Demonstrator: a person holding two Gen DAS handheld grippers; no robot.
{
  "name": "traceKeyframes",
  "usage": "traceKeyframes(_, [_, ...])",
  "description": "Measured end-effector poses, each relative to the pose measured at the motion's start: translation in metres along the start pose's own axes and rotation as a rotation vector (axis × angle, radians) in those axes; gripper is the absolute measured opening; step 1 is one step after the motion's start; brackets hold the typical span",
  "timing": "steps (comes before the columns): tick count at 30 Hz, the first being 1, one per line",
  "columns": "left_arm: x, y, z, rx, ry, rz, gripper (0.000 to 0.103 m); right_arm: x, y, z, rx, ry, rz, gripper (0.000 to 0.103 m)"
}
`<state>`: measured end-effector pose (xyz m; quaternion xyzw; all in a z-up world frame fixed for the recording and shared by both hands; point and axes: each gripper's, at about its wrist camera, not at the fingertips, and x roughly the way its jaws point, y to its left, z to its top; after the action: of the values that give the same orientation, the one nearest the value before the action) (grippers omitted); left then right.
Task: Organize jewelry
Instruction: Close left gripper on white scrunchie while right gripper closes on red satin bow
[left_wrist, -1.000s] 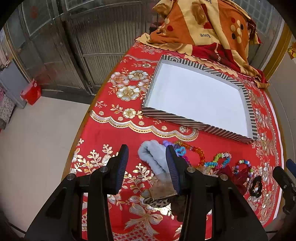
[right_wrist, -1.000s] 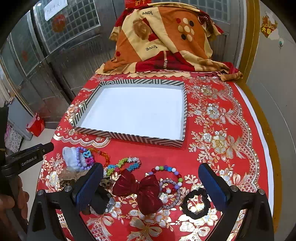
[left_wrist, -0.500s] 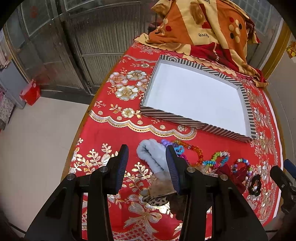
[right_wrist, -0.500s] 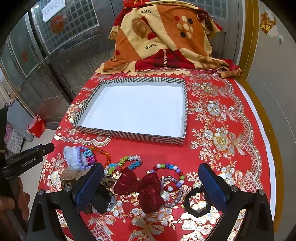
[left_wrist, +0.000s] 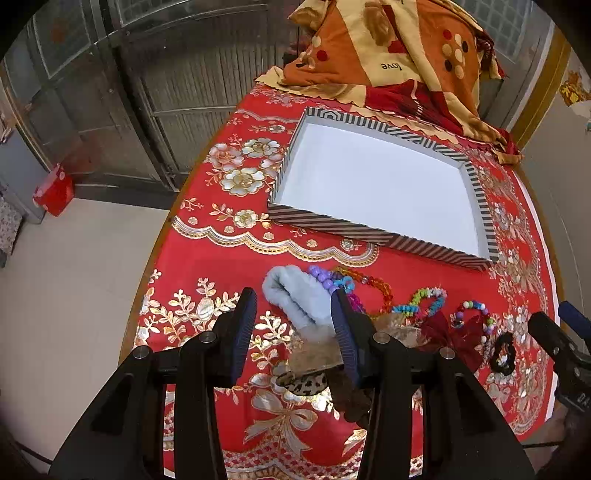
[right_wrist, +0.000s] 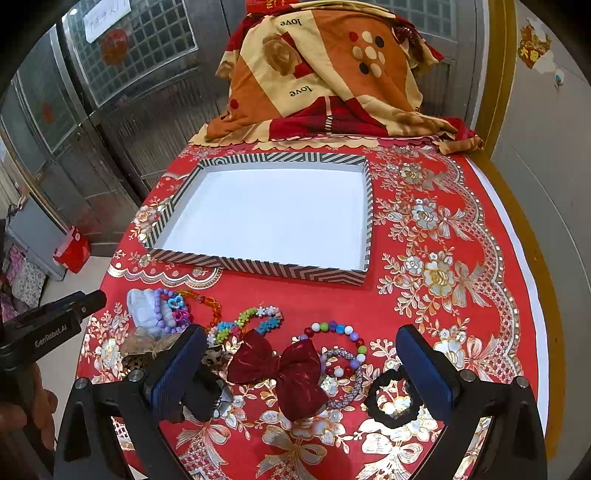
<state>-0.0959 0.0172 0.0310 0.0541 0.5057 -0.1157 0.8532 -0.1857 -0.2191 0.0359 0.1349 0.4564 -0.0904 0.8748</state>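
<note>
A striped tray (right_wrist: 255, 266) with a white inside sits mid-table, also in the left wrist view (left_wrist: 332, 224). Jewelry lies in a row near the front edge: a pale blue fluffy scrunchie (left_wrist: 295, 295), purple bead bracelet (right_wrist: 162, 310), orange bead bracelet (right_wrist: 207, 301), flower bracelet (right_wrist: 258, 319), multicolour bead bracelet (right_wrist: 336, 330), dark red bow (right_wrist: 284, 367), black scrunchie (right_wrist: 391, 400). My left gripper (left_wrist: 291, 325) is open above the blue scrunchie. My right gripper (right_wrist: 303, 358) is wide open above the bow. Both hold nothing.
An orange and red blanket (right_wrist: 325, 81) is heaped at the table's far end. The round table has a red and gold cloth (right_wrist: 443, 236). A red box (left_wrist: 53, 190) stands on the floor at left. A leopard-print clip (left_wrist: 303, 384) lies near the front.
Both grippers have drifted slightly back and up; the view has shifted a little. Jaws stay open and no item has moved.
</note>
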Motion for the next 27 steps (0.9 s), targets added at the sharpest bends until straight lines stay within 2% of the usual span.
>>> traceKeyframes(14, [-0.001,0.000,-0.009,0.019,0.025,-0.009,0.041,0.001,-0.003,-0.002,0.013,0.019,0.015,0.102])
traceKeyframes(27, [0.011,0.036,-0.011,-0.022,0.075,0.012,0.041,0.004,-0.016,-0.007,0.039,0.036,0.042,0.102])
